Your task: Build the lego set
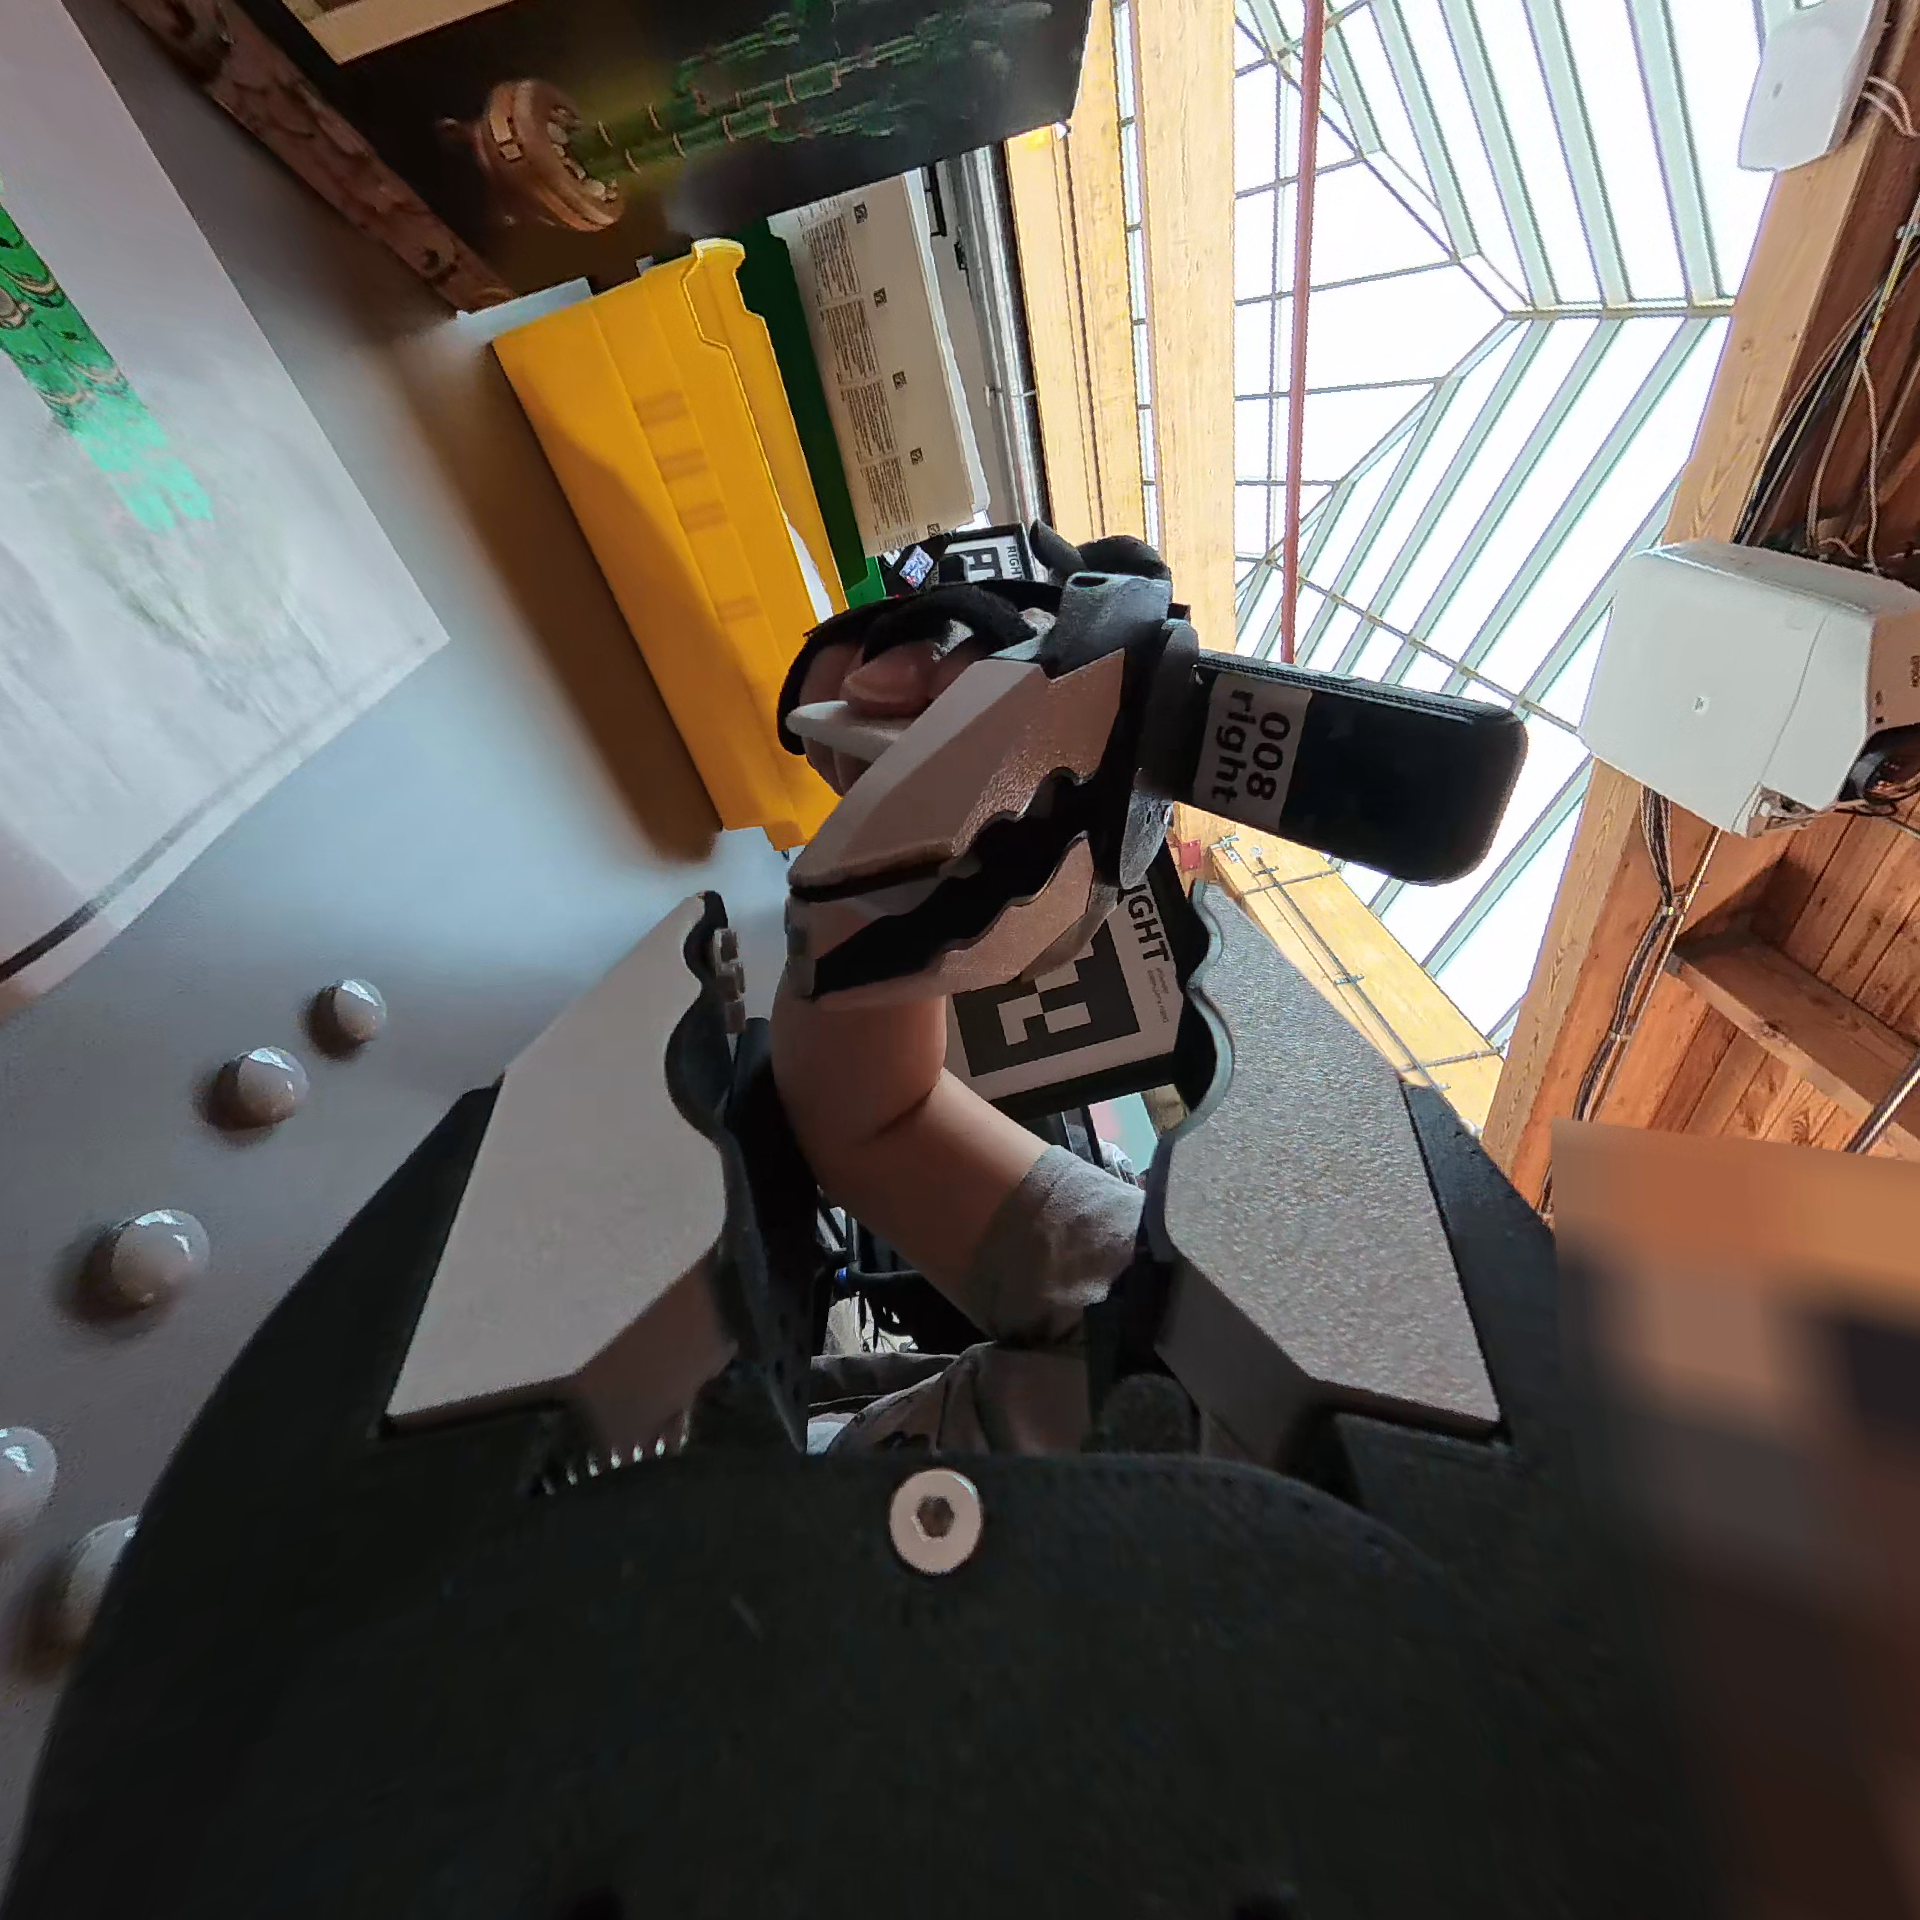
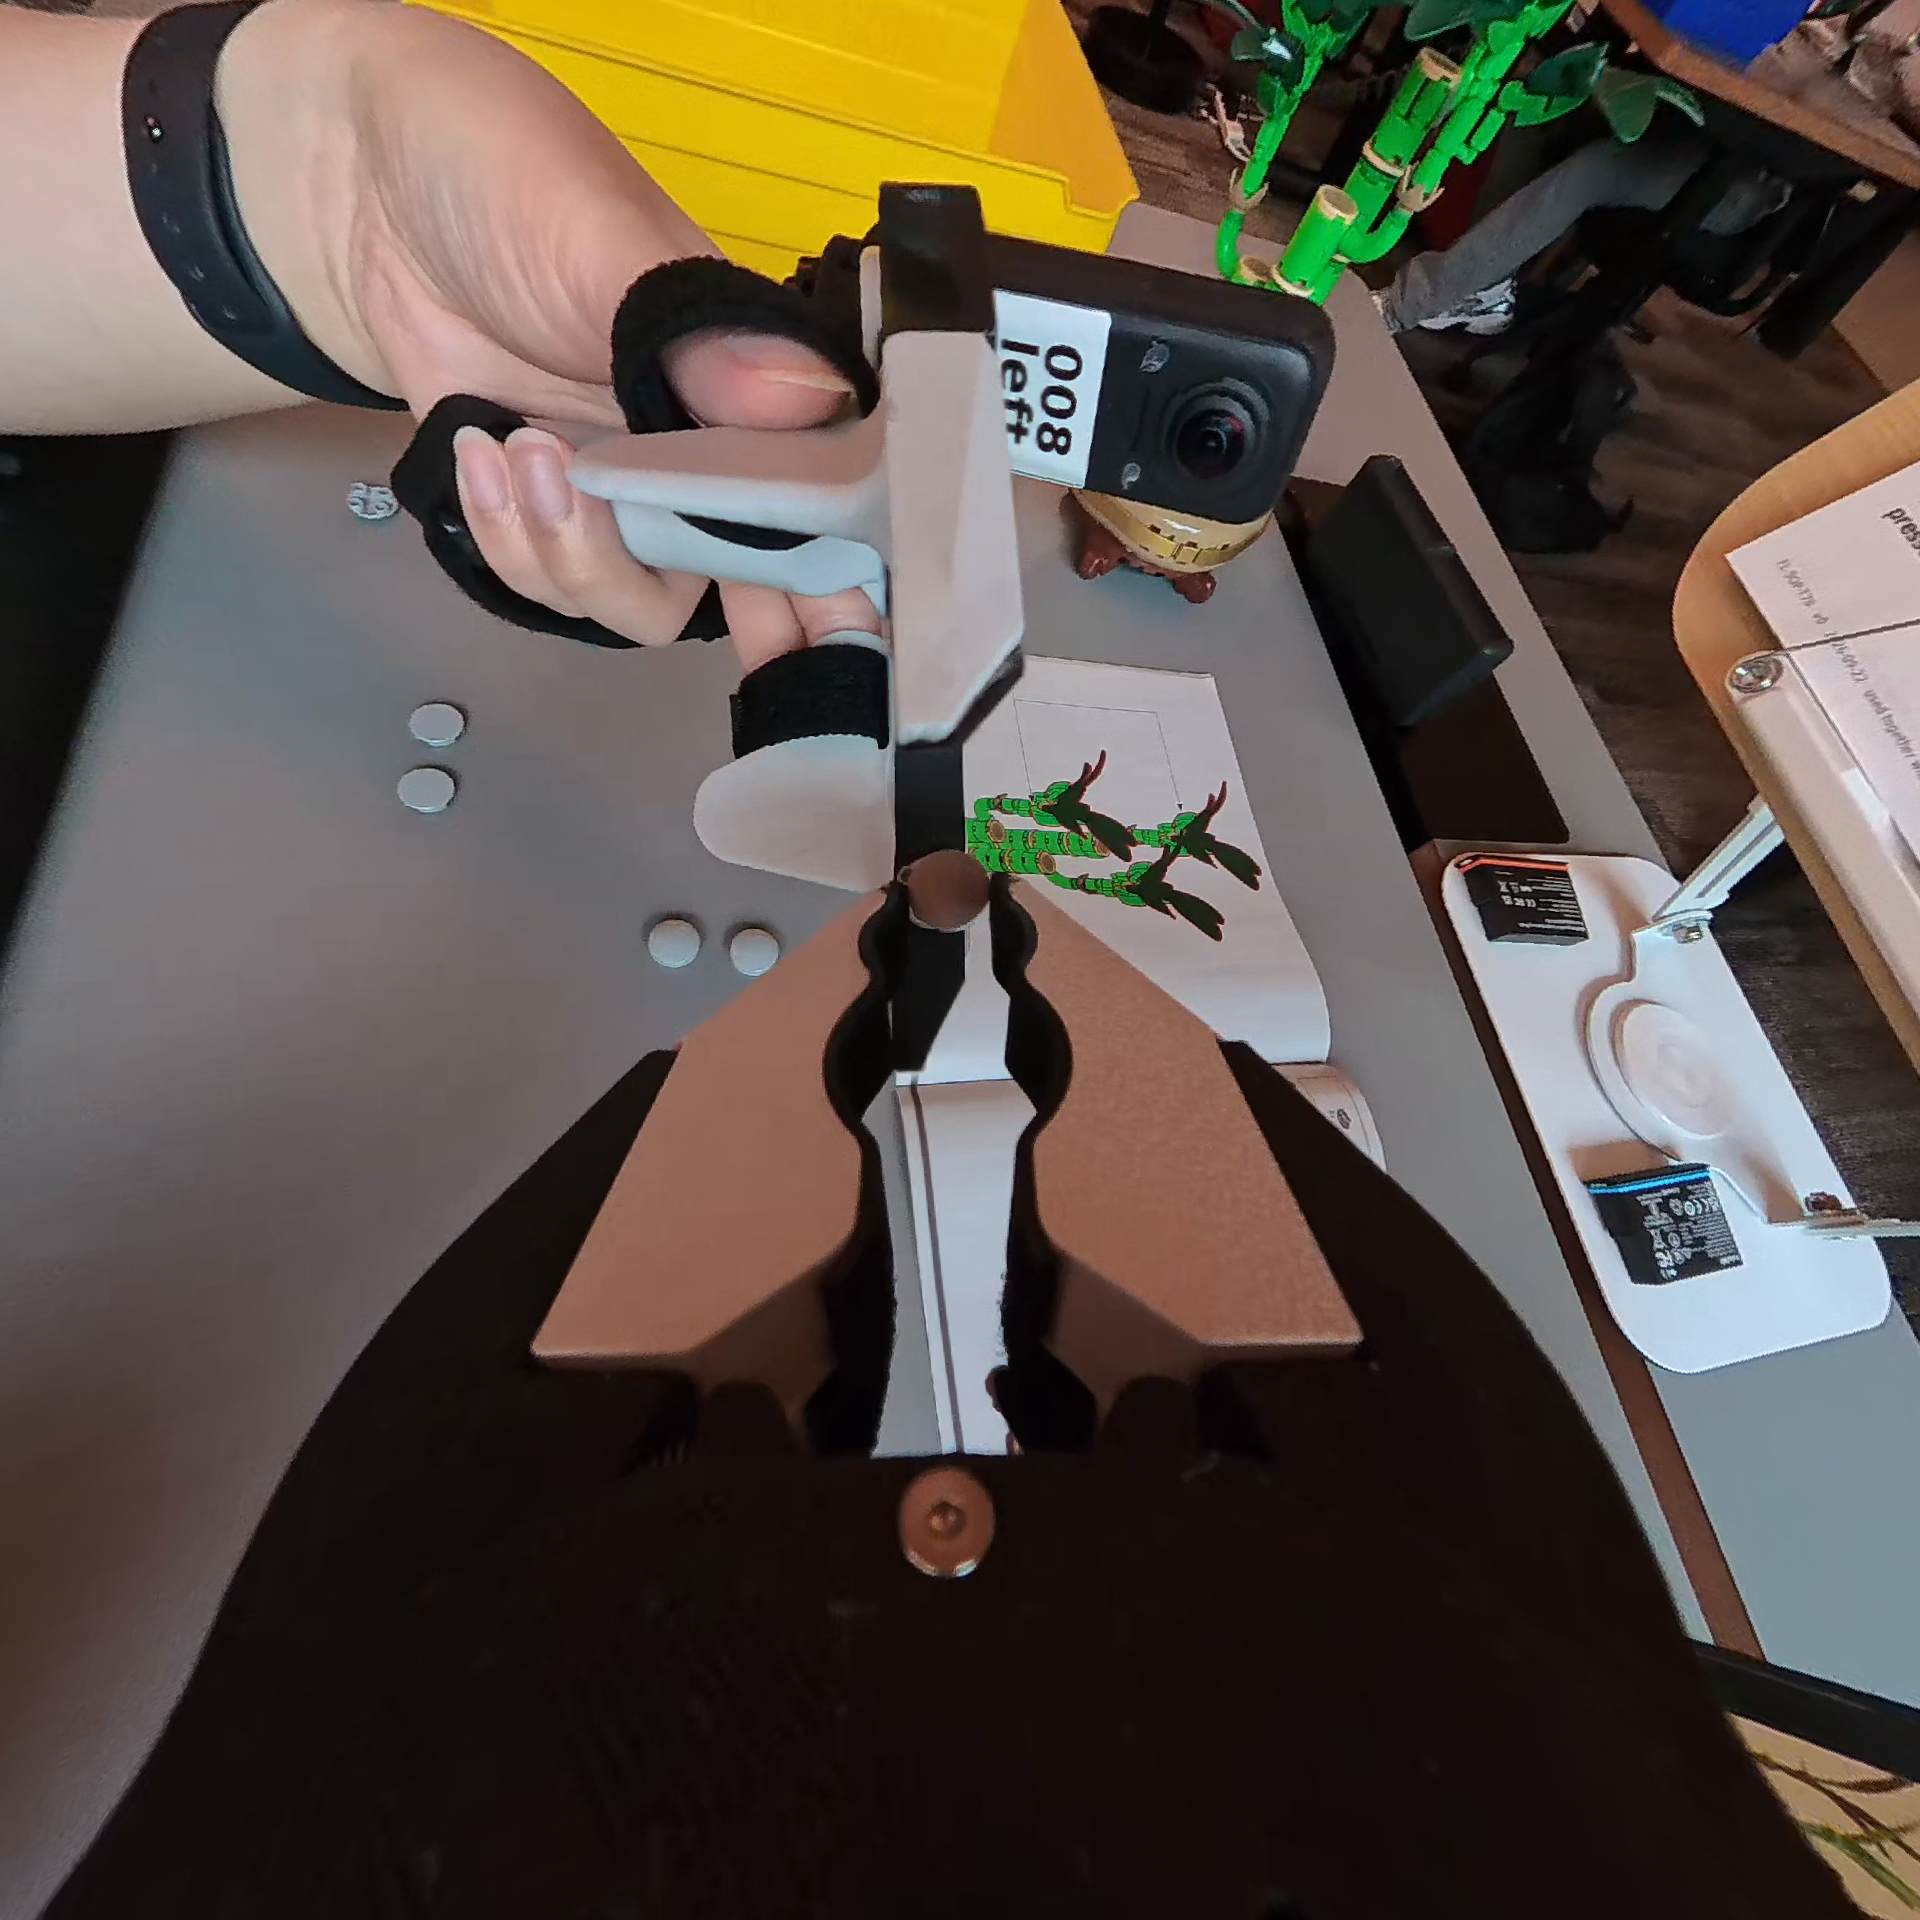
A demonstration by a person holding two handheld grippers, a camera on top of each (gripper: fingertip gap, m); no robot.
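In the right wrist view, the right gripper [image 2: 940, 914] is seen closest, its jaws drawn nearly together on a small round brown piece [image 2: 943, 889] pinched at the fingertips. Just beyond it the left gripper [image 2: 925, 831] is held on its side, its fingers edge-on to the camera, with the left hand [image 2: 540, 416] strapped through black loops around the grey trigger and a black band on the wrist. The two grippers' tips are met at the brown piece.

In the left wrist view, the left gripper [image 1: 935, 997] is seen with its jaws spread wide, though a small tan studded piece [image 1: 727, 966] appears to sit at the tip of one finger; whether it is gripped cannot be told. Between the jaws the right hand [image 1: 883, 1122] and the right gripper [image 1: 805, 935], its fingers close together, are framed.

Under both grippers an open instruction booklet [image 2: 1153, 862] with a green bamboo drawing is laid on the grey table [image 2: 260, 1039]. Six round grey pieces [image 2: 436, 723] are spread toward the table's left edge. Farther back, a gold and brown pot [image 2: 1164, 540] is partly hidden behind the left gripper's camera. At the table's far edge a yellow bin [image 2: 831, 114] is set; its contents are not visible. Beyond the far right corner a built green bamboo model [image 2: 1371, 156] is standing.
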